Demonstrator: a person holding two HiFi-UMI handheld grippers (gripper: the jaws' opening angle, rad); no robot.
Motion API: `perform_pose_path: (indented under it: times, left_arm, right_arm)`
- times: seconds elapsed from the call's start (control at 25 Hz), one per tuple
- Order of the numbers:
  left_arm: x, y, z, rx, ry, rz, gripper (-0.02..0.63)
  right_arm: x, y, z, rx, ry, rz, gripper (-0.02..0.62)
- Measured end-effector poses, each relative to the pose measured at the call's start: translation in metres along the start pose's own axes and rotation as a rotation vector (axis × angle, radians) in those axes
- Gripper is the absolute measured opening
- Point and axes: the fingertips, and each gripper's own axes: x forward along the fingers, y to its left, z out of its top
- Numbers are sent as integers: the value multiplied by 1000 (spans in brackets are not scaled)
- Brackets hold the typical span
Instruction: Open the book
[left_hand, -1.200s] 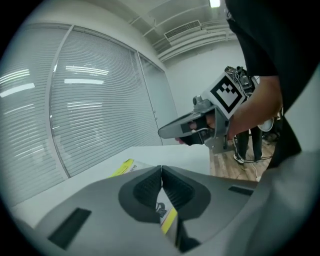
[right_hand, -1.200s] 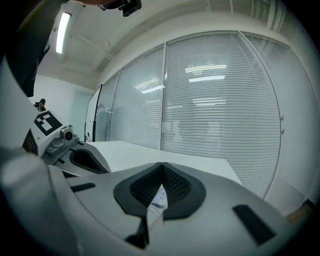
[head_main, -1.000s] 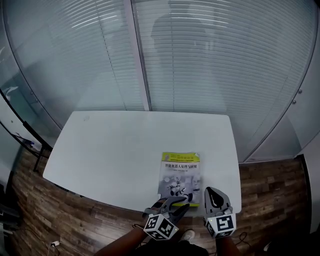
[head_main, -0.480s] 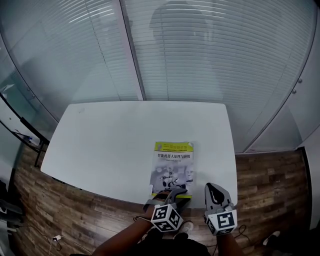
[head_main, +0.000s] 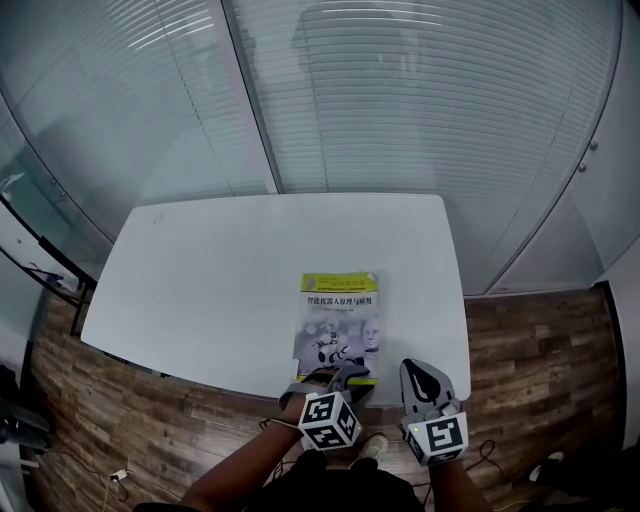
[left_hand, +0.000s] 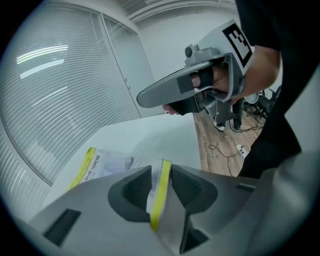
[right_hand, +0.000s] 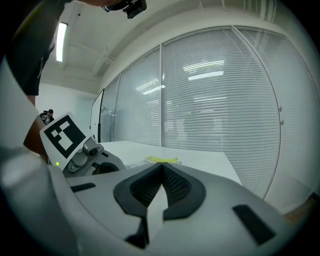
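Observation:
The book (head_main: 340, 315) lies closed on the white table (head_main: 220, 270), near the front right, its grey and yellow cover up. My left gripper (head_main: 345, 378) is at the book's near edge. In the left gripper view its jaws (left_hand: 161, 175) are closing, and the yellow edge of the cover (left_hand: 160, 192), with some white page, fills the narrow gap between the pads. My right gripper (head_main: 420, 375) hovers just right of the book, off the table's front edge, shut with nothing in it; its pads meet (right_hand: 161, 170).
Glass walls with blinds (head_main: 400, 100) stand behind the table. Wooden floor (head_main: 540, 340) lies to the right and in front, with cables (left_hand: 227, 147) on it. The table's front edge (head_main: 200, 378) runs just ahead of both grippers.
My left gripper has dropped and tilted down onto the book's near edge, and the cover edge now sits between its jaws. The right gripper has hardly moved.

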Motion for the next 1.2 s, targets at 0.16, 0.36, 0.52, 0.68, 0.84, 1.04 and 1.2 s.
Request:
perform_pose_path:
  times: [0.16,0.36,0.52,0.68,0.84,1.04,1.2]
  left_arm:
    - [-1,-1,3,-53,-23,-61,124]
    - [-4,1,3,-108,-33,-121,119]
    - [-9,1,7,-99,-52,-115,85]
    - [-15,1,11,-139,-107,-81,49]
    - [-25,6,13,-185,-155,-57,37]
    - [-35,14,18,-221,-223,3,30]
    - [-45,22,19,-312,-288,22,28]
  right_arm:
    - [-3,3,2,-8,6,13,6]
    - [-1,6,2,-19,4,20,6]
    - [2,8,4,-19,-19,27,6]
    - [-2,7,-3,-15,24,10,6]
    - [-2,12,-4,-27,9,19,6]
    - [0,14,-8,-35,4,28,6]
    - [2,18,-15,-23,-11,39,6]
